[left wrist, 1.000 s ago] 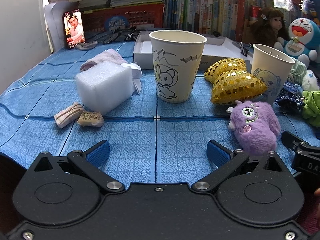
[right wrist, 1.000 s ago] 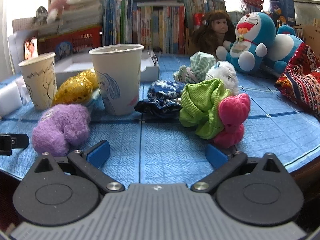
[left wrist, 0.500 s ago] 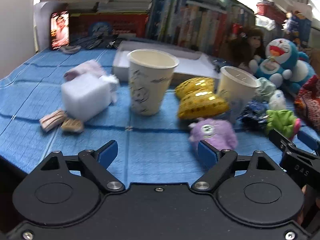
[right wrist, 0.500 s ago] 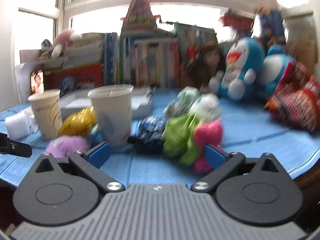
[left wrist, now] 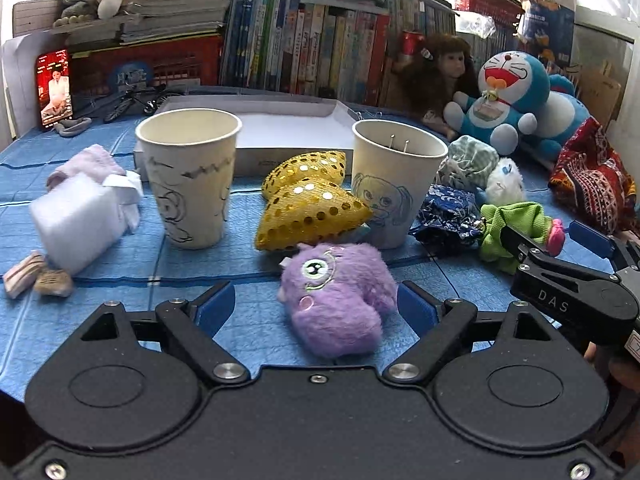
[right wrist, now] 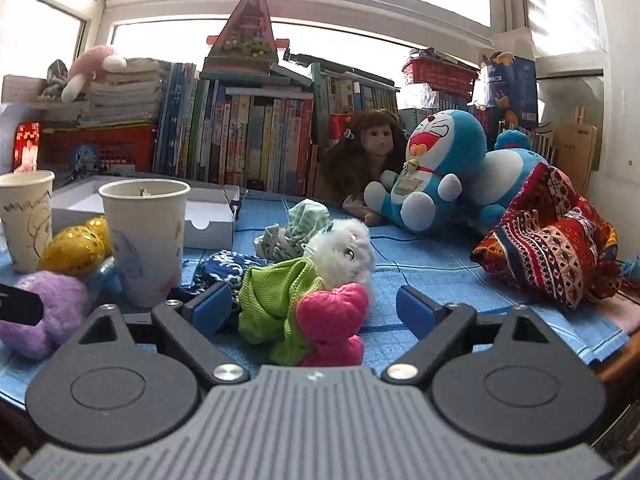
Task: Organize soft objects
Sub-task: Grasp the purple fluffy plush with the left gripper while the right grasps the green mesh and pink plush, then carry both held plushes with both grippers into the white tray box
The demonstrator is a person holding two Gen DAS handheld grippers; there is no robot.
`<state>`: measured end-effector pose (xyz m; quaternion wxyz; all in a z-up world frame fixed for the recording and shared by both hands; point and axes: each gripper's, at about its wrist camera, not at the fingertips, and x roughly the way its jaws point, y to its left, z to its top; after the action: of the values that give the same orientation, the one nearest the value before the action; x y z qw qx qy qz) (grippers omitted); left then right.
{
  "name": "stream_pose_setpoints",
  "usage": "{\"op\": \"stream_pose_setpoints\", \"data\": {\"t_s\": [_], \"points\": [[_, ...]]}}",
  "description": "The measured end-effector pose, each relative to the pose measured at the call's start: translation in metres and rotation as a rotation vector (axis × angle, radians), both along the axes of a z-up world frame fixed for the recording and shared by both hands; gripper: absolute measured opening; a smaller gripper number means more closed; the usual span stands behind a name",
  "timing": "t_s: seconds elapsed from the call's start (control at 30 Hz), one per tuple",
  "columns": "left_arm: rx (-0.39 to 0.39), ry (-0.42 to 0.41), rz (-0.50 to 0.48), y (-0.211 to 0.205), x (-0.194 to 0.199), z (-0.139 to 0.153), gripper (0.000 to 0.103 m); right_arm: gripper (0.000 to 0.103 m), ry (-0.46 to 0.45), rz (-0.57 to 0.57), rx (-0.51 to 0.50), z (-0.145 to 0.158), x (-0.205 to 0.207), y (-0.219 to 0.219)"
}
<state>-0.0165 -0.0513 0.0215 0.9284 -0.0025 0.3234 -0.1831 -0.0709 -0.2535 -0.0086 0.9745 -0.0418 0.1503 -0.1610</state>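
Worktop [left wrist: 120, 312]: covered by a blue grid-patterned cloth; carries two drawn-on paper cups [left wrist: 190, 178] [left wrist: 394, 182], a white shallow box [left wrist: 288, 136] behind them, and scattered soft items.
Room: a row of upright books [right wrist: 248, 140] lines the far edge; a bright window [right wrist: 312, 8] stands above it; a blue cat plush [right wrist: 432, 168] and a doll [right wrist: 368, 156] lean against the books.
Left hand-held gripper [left wrist: 316, 304]: jaws apart, having just narrowed and eased back a little; purple plush [left wrist: 340, 300] lies on the cloth between the pads, nearer the right pad; contact cannot be confirmed.
Right hand-held gripper [right wrist: 308, 306]: jaws apart, just been narrowing; green mesh pouch [right wrist: 276, 300] and pink plush [right wrist: 332, 324] sit between the pads, not pressed.
Gold sequin cushion [left wrist: 312, 204]: between the two cups, touching the right one.
Hard to make out: both gripper bodies hide the near worktop; the patterned red cloth [right wrist: 552, 244] is cut off at the right edge; cup interiors are barely visible.
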Motion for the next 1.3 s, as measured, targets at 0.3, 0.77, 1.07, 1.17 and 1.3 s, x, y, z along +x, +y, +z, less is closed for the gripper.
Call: {"op": "stream_pose_setpoints", "data": {"t_s": [0.3, 0.77, 1.07, 1.17, 1.3], "points": [[0.012, 0.009, 0.029, -0.011, 0.010, -0.015, 0.087, 0.093, 0.029, 0.020, 0.053, -0.010, 0.012, -0.007], [0.065, -0.070, -0.032, -0.021, -0.008, -0.003, 0.039, 0.050, 0.010, 0.003, 0.156, -0.008, -0.001, -0.007], [0.041, -0.126, -0.082, -0.015, -0.027, 0.026, 0.039, 0.047, -0.090, 0.074, 0.205, 0.022, -0.021, 0.000], [0.017, -0.131, -0.096, -0.010, -0.029, 0.037, 0.039, 0.047, -0.119, 0.088, 0.214, 0.034, -0.023, -0.001], [-0.021, -0.160, -0.095, 0.001, -0.027, 0.060, 0.039, 0.047, -0.130, 0.096, 0.237, 0.048, -0.014, -0.006]]}}
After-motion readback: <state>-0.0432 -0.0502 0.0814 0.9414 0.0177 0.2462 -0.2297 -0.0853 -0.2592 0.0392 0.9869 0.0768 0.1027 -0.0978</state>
